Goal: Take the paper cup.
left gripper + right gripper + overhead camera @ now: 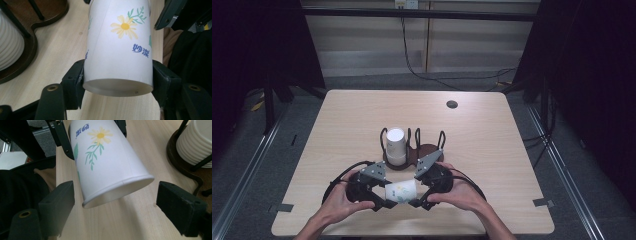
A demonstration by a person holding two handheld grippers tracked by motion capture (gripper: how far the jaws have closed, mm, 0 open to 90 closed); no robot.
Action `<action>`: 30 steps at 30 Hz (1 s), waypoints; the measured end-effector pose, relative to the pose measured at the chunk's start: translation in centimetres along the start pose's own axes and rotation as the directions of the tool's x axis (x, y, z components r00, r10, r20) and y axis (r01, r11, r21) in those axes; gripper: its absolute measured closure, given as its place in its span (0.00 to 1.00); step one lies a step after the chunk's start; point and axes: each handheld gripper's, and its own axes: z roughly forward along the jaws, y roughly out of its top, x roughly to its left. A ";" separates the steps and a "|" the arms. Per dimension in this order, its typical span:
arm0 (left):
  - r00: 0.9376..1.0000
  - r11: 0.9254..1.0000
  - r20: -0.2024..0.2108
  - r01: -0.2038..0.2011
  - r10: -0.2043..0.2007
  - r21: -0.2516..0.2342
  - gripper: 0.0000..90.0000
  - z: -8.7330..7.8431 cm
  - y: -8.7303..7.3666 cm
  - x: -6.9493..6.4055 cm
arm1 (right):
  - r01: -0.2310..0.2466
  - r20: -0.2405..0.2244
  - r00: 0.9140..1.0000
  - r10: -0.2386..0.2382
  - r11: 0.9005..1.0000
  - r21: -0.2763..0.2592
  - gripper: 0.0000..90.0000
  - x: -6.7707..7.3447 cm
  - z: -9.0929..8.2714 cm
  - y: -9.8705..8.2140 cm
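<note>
The flowered cup is held sideways just above the table, near its 6 o'clock edge. It's pinched at its base by the left gripper. The right gripper is spread wide around the rim, not touching. At 12 o'clock sits a rack holding a ribbed cup.

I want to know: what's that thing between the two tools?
A flowered paper cup, seen in the high view, lying sideways between the left tool and right tool.

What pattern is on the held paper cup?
White paper cup, yellow daisy, green sprigs, blue characters; clearest in left gripper view.
</note>
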 end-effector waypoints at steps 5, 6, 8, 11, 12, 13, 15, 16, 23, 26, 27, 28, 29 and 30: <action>1.000 0.999 -0.010 0.018 -0.019 -0.026 0.41 -0.5 -0.5 0.2 | -0.019 0.000 1.000 0.019 0.999 -0.029 0.16 -0.2 -0.6 -0.2; 1.000 0.999 -0.014 0.021 -0.021 -0.036 0.41 -0.6 -0.5 0.2 | -0.019 0.001 1.000 0.019 0.999 -0.038 0.16 -0.3 -0.7 -0.2; 0.999 0.998 -0.017 0.028 -0.029 -0.050 0.41 -0.8 -0.6 0.3 | -0.026 0.003 1.000 0.026 0.998 -0.060 0.16 -0.3 -1.0 -0.3; 0.999 0.998 -0.021 0.028 -0.029 -0.065 0.41 -0.9 -0.8 0.4 | -0.041 -0.004 0.999 0.041 0.995 -0.093 0.17 -0.4 -1.2 -0.4; 0.999 0.998 -0.027 0.021 -0.022 -0.057 0.41 -1.0 -0.8 0.4 | -0.044 -0.006 0.999 0.043 0.994 -0.103 0.17 -0.5 -1.3 -0.4; 0.999 0.997 -0.027 0.031 -0.033 -0.072 0.41 -0.9 -0.9 0.4 | -0.050 -0.006 0.999 0.049 0.992 -0.113 0.17 -0.6 -1.3 -0.5; 0.999 0.996 -0.033 0.030 -0.033 -0.084 0.41 -0.9 -1.0 0.4 | -0.066 -0.013 0.998 0.065 0.988 -0.140 0.17 -0.8 -1.4 -0.6; 0.999 0.996 -0.032 0.030 -0.033 -0.089 0.41 -1.0 -1.1 0.5 | -0.069 -0.015 0.998 0.068 0.987 -0.147 0.17 -0.9 -1.5 -0.6; 0.997 0.987 -0.046 0.046 -0.054 -0.156 0.41 -1.1 -1.2 0.5 | -0.088 -0.012 0.996 0.087 0.977 -0.196 0.17 -1.0 -1.7 -0.7; 0.998 0.985 -0.047 0.040 -0.048 -0.165 0.41 -1.2 -1.3 0.5 | -0.094 -0.006 0.996 0.095 0.973 -0.212 0.17 -1.0 -1.9 -0.8; 0.998 0.984 -0.045 0.043 -0.052 -0.172 0.41 -1.2 -1.3 0.4 | -0.096 -0.006 0.995 0.098 0.971 -0.219 0.17 -1.0 -1.9 -0.8; 0.998 0.984 -0.048 0.042 -0.051 -0.173 0.41 -1.2 -1.3 0.4 | -0.098 -0.003 0.995 0.100 0.969 -0.228 0.17 -1.0 -2.0 -0.9; 0.998 0.984 -0.050 0.036 -0.045 -0.177 0.41 -1.2 -1.3 0.4 | -0.101 -0.007 0.995 0.103 0.966 -0.236 0.17 -1.0 -2.1 -1.0; 0.997 0.981 -0.050 0.040 -0.051 -0.190 0.41 -1.2 -1.3 0.4 | -0.103 -0.007 0.994 0.105 0.964 -0.245 0.17 -1.0 -2.2 -1.0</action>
